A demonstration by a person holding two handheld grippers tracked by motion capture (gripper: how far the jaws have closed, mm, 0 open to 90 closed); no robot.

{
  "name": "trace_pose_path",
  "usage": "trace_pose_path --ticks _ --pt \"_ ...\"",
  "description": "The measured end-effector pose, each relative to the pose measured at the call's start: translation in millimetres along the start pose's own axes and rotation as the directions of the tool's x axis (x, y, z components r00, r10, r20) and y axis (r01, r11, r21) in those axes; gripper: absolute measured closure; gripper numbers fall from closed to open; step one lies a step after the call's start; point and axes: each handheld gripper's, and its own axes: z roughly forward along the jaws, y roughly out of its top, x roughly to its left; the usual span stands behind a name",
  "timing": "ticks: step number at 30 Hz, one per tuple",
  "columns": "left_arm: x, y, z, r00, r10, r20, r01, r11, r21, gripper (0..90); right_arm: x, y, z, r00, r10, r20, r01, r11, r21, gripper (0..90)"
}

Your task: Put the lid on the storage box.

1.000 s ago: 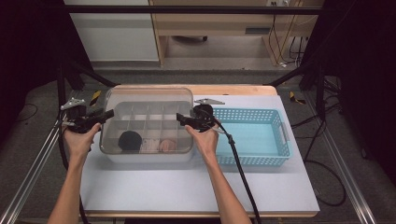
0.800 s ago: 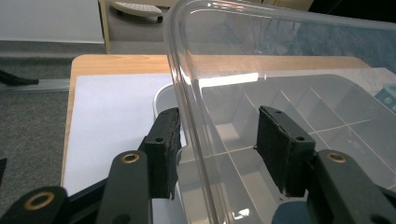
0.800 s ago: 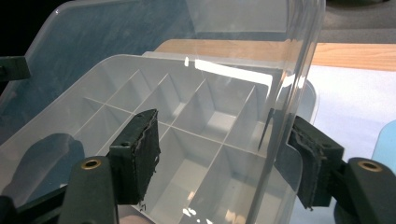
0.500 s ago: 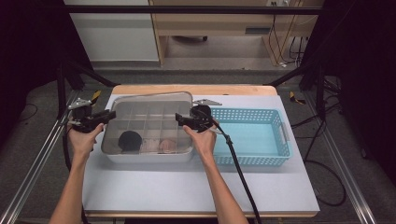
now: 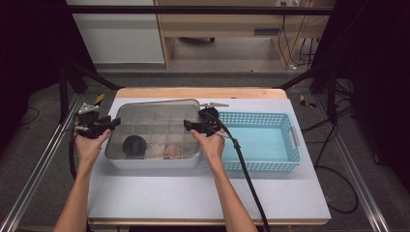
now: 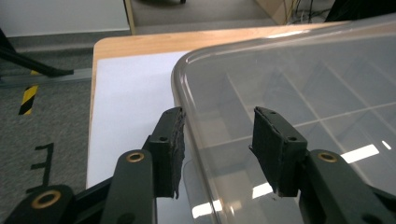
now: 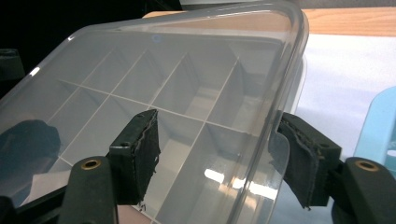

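Both tongs, left [image 6: 217, 154] and right [image 7: 224, 158], wide open astride the clear lid's [image 5: 154, 128] edges (neither clamping).

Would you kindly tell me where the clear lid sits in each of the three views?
High view: the lid covers the divided box, left of centre.
Left gripper view: it spreads across the right, its corner between the jaws.
Right gripper view: upper left to centre.
Shared landmark: the divider grid beneath.

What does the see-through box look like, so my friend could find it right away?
Look at the white table and find the blue basket. Just left of that basket, between the left gripper and the right gripper, sits the clear box. It alone is see-through, with a lid and little square compartments inside.
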Motion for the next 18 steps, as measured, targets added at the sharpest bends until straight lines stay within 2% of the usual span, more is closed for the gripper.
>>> trace_pose_path --ticks 4,7,11,12,14,18 --pt "-0.7 -3.8 3.8 0.9995 0.018 -0.026 -0.017 0.9992 0.035 52.7 0.0 0.1 1.1 1.0 -0.003 0.0 0.003 1.0 0.018 29.9" --pt "-0.3 -5.5 3.9 0.9996 0.017 -0.023 -0.017 0.9994 0.03 53.3 0.7 1.1 3.5 0.9999 -0.014 -0.001 0.014 0.999 0.044 27.0" --pt "0.9 -6.4 2.6 0.9995 0.018 -0.025 -0.017 0.9993 0.035 53.2 0.9 0.5 2.6 0.9999 -0.013 -0.001 0.013 0.999 0.043 25.0" --pt "1.2 -6.7 2.6 0.9995 0.018 -0.025 -0.017 0.9992 0.037 53.1 1.3 0.5 1.6 0.9991 -0.03 0.03 0.029 0.999 0.031 23.0" --pt "1.7 -7.3 2.9 0.9997 0.014 -0.022 -0.013 0.9993 0.036 53.2 2.8 0.1 -3.3 0.996 -0.06 0.066 0.061 0.998 -0.019 28.5" --pt "0.9 -6.8 2.4 0.9995 0.016 -0.026 -0.015 0.9992 0.037 52.2 0.4 -0.5 -6.0 0.9957 -0.069 0.062 0.07 0.997 -0.016 26.2"
